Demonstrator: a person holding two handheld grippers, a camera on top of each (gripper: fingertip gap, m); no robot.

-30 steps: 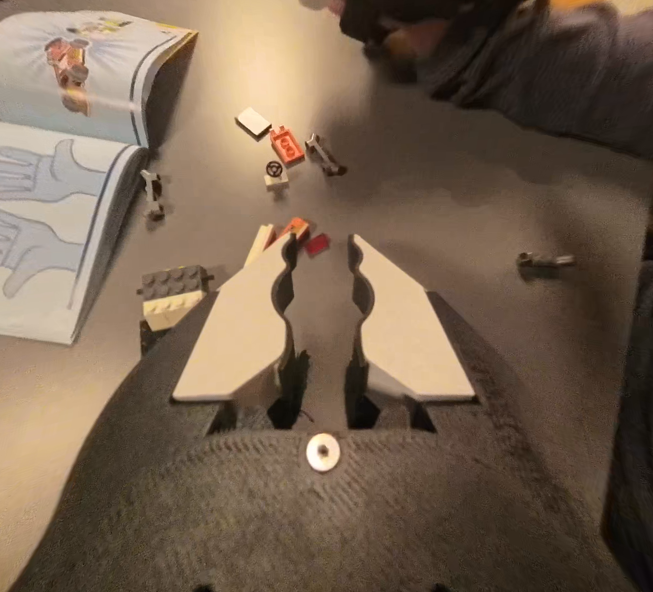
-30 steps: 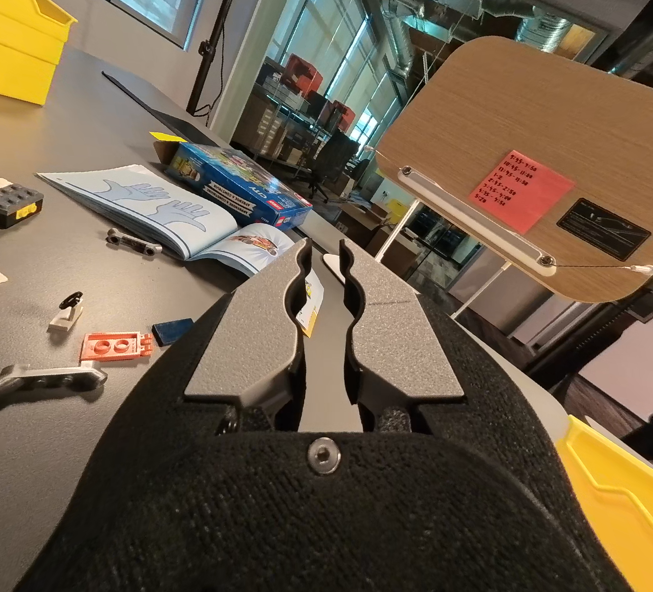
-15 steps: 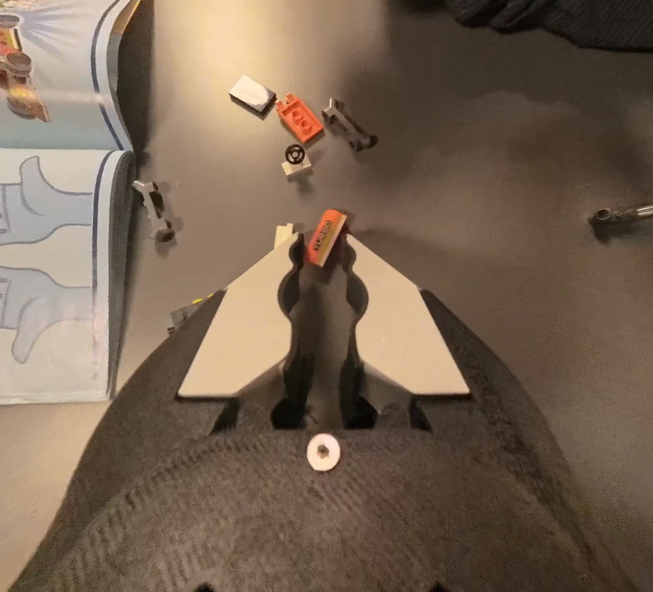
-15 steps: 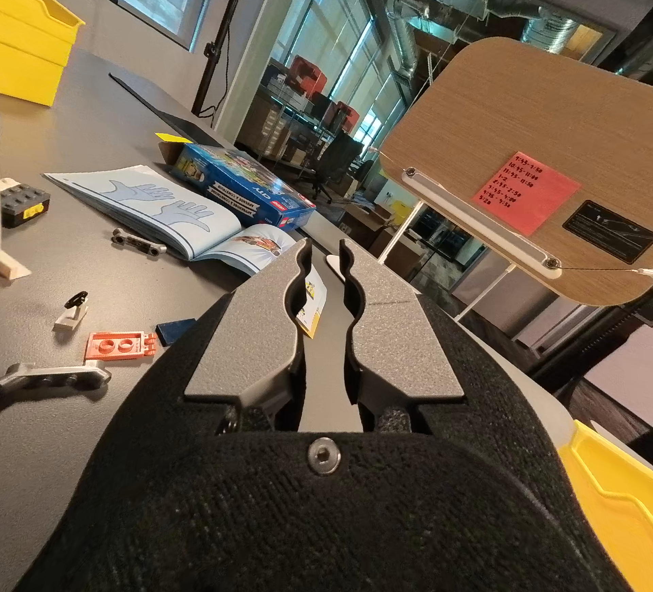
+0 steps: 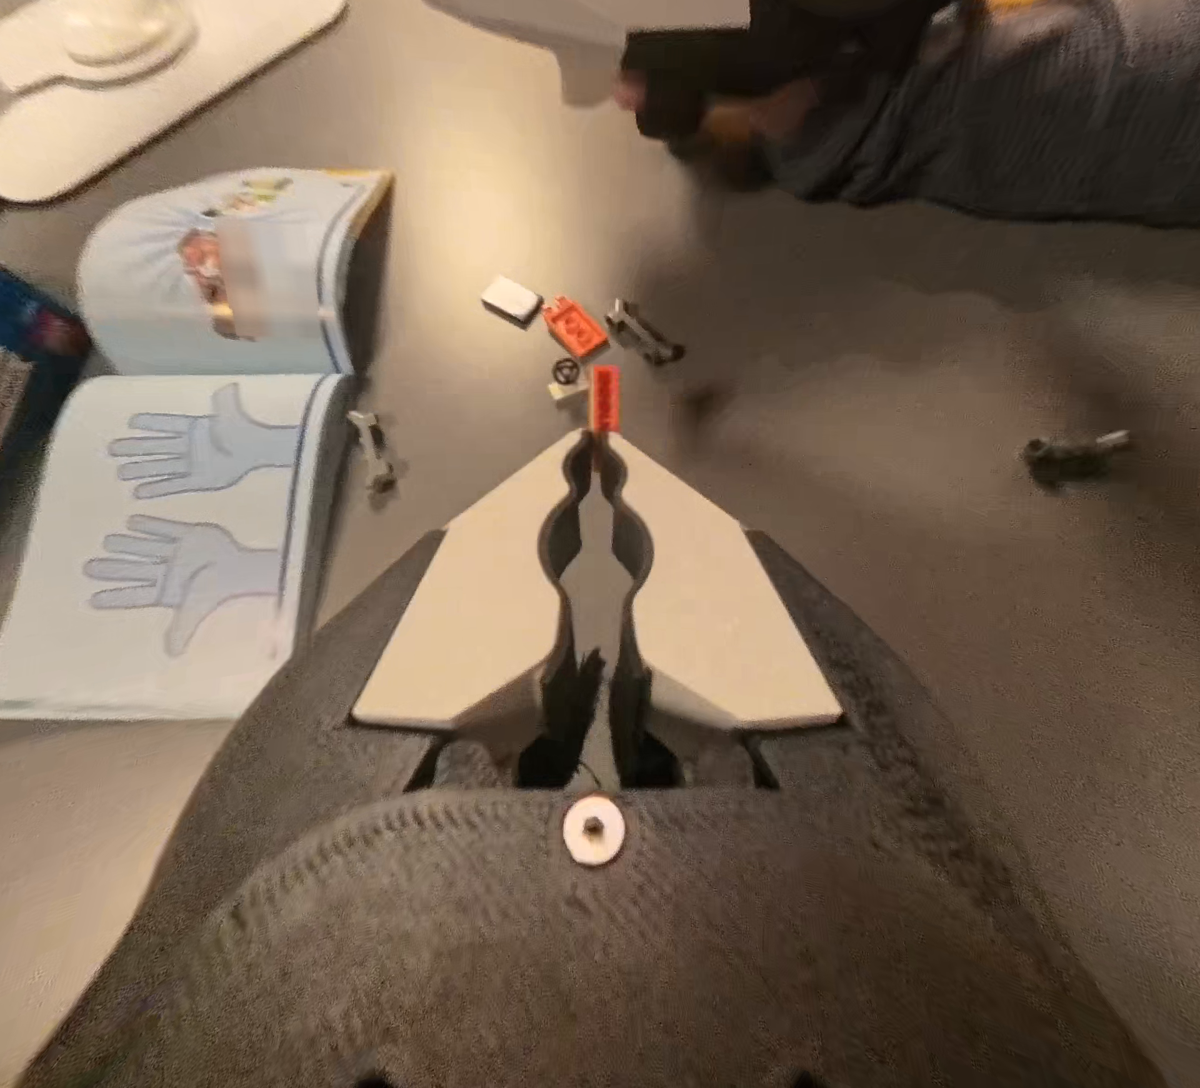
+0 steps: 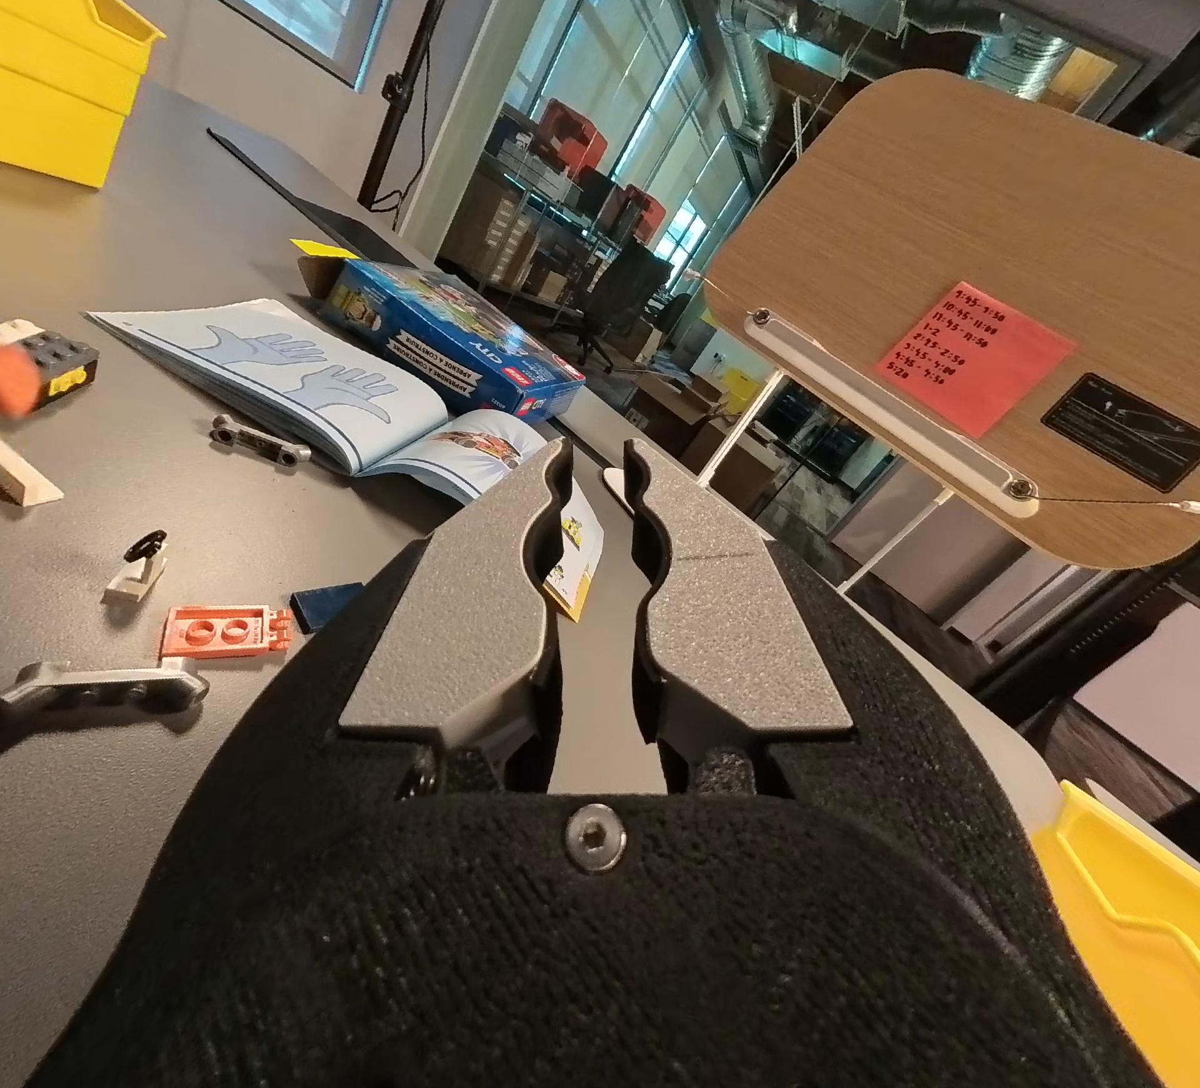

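We see the left gripper (image 5: 600,437) with its tips pinched on a thin red tile (image 5: 605,398) that sticks out past them. Just beyond lie a steering-wheel piece (image 5: 567,379) and an orange plate (image 5: 576,327); an open booklet (image 5: 195,472) sits to the left. The right gripper (image 6: 597,453) stands narrowly parted, bare, above the grey table (image 6: 195,511), with a blue box (image 6: 448,336) ahead-left.

Warm dim blur, daylit sharp, wide-angle warp
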